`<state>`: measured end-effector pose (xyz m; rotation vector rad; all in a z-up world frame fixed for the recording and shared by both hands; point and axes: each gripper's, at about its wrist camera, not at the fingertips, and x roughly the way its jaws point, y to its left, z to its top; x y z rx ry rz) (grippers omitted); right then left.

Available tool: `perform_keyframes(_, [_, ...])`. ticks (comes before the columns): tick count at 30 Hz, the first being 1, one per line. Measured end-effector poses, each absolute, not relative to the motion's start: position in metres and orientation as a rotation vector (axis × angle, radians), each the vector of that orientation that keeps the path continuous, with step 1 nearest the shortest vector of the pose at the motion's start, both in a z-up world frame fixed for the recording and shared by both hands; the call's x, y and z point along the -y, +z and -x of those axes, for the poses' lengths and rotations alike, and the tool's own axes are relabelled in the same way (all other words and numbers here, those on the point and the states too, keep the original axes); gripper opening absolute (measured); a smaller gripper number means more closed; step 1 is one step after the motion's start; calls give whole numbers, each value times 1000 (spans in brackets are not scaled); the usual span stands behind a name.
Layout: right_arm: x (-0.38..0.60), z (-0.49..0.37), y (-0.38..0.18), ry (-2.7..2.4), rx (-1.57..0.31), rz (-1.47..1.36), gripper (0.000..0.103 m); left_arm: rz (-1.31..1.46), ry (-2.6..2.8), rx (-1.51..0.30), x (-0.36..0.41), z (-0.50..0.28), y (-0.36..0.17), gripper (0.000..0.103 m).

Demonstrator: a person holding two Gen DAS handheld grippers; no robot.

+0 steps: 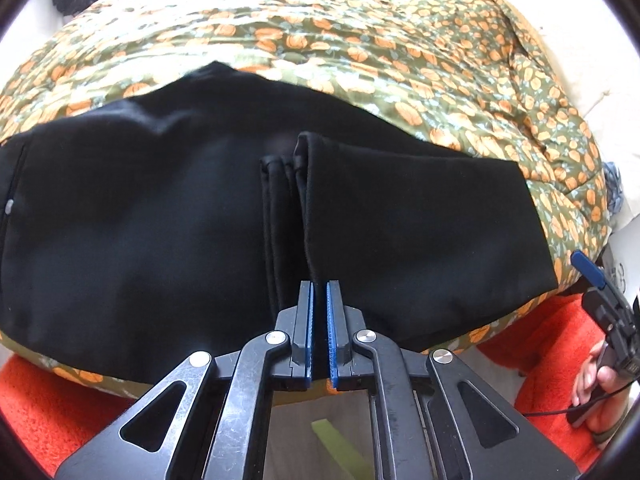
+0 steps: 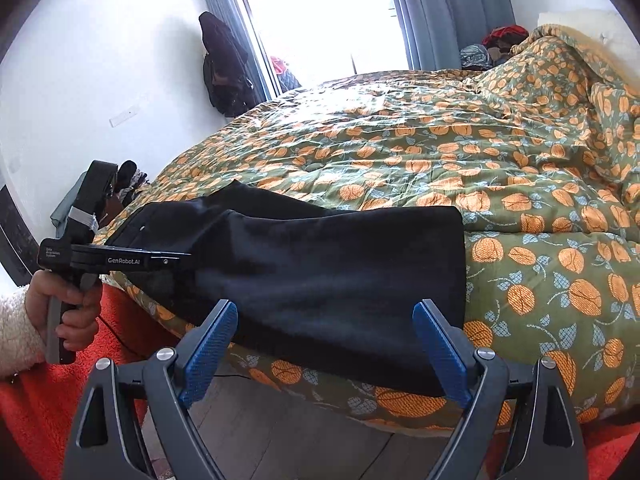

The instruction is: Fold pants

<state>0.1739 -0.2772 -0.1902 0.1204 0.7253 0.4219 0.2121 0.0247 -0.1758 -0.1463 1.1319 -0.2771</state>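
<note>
Left gripper (image 1: 320,286) is clamped on the hem edge of the black pants (image 1: 140,220), lying part-folded on the quilted pumpkin-print comforter (image 1: 360,40). Right gripper (image 2: 326,314) hovers with jaws apart, empty. That soft matte cloth could slip, or only the top layer might lift, skewing the fold.

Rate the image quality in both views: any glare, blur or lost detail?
Left wrist: strong fisheye bending, far bedspread washed out by glare, black pants nearly featureless. Right wrist: window blown out white, bedspread pattern sharp, pants folds barely readable.
</note>
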Motion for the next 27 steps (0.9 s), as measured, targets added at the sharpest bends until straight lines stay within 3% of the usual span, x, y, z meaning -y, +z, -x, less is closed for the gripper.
perform_keyframes(2, [285,-188,-190,420,-747,-171,89,151,-273,-1128,-21,-214,-178,5])
perform_keyframes(5, [298,-221,-178,414,-742,-243,79,125,-278,-1123,-14,-216,-178,6])
perform_keyframes(8, [301,-256,-175,427,-757,-254,79,118,-281,-1118,-14,-216,-179,7])
perform_keyframes(11, [293,-299,-225,434,-994,-228,79,127,-287,-1121,-14,-217,-182,8])
perform_keyframes(12, [291,-310,-246,425,-1092,-212,73,124,-288,-1120,-13,-218,-182,8])
perform_keyframes(14, [291,-312,-242,409,-1062,-172,70,106,-285,-1116,-11,-218,-181,9])
perform_keyframes(19, [290,-277,-178,419,-879,-150,71,113,-285,-1106,-12,-216,-182,10])
perform_keyframes(21, [288,-253,-168,439,-830,-134,77,111,-287,-1105,-12,-217,-182,11])
perform_keyframes(26, [275,-234,-249,428,-1072,-130,81,118,-298,-1108,-12,-217,-183,16])
perform_keyframes(27, [275,-230,-255,422,-1052,-128,82,123,-300,-1107,-12,-216,-181,21])
